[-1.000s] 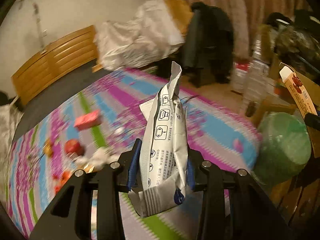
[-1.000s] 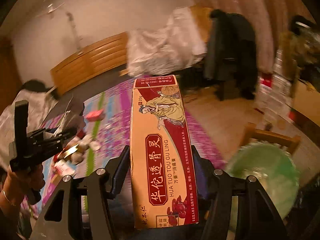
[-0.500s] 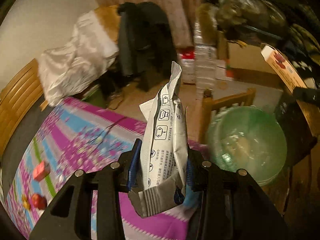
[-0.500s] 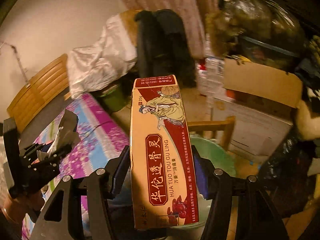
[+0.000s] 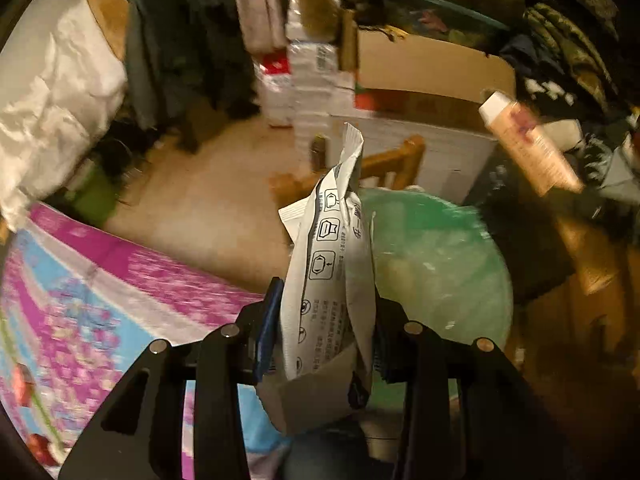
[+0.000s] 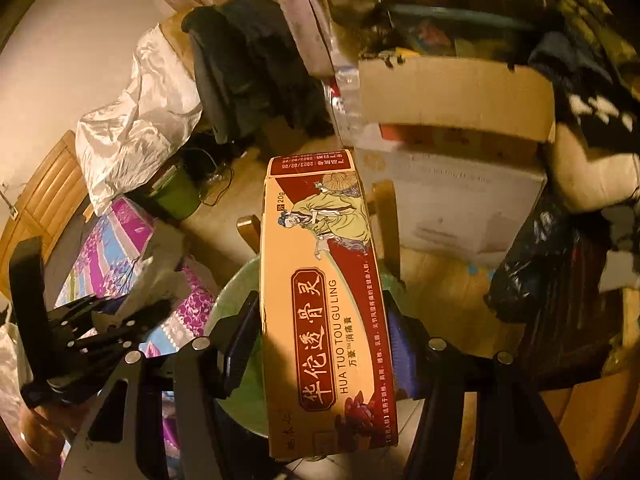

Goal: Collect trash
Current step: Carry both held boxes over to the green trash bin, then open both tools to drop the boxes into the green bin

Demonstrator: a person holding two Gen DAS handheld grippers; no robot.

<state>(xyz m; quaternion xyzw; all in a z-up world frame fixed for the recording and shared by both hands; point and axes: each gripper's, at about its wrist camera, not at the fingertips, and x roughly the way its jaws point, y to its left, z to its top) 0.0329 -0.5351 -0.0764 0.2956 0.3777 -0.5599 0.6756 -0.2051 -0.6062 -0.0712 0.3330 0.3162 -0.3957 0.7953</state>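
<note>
My left gripper [image 5: 324, 332] is shut on a crumpled white food pouch [image 5: 332, 264] that stands upright between its blue pads. Just beyond and to the right of the pouch lies the open mouth of a bin lined with a green bag [image 5: 436, 268]. My right gripper [image 6: 320, 332] is shut on a long orange-and-red carton [image 6: 324, 300] printed with Chinese characters; the green-lined bin [image 6: 236, 292] shows below and behind it. That carton [image 5: 528, 144] also appears at upper right in the left wrist view. The left gripper [image 6: 120, 320] with its pouch is at lower left of the right wrist view.
A purple, blue and white patterned bedspread [image 5: 80, 288] lies to the left, with small red scraps [image 5: 24, 376] on it. A wooden chair [image 5: 384, 164] stands behind the bin. Stacked cardboard boxes [image 6: 460, 128], dark clothes [image 6: 248, 64] and a black bag [image 6: 536, 264] crowd the floor beyond.
Both grippers have swung right from over the bedspread to the green-lined bin, tilting downward. The pouch and the carton stay held in the same way.
</note>
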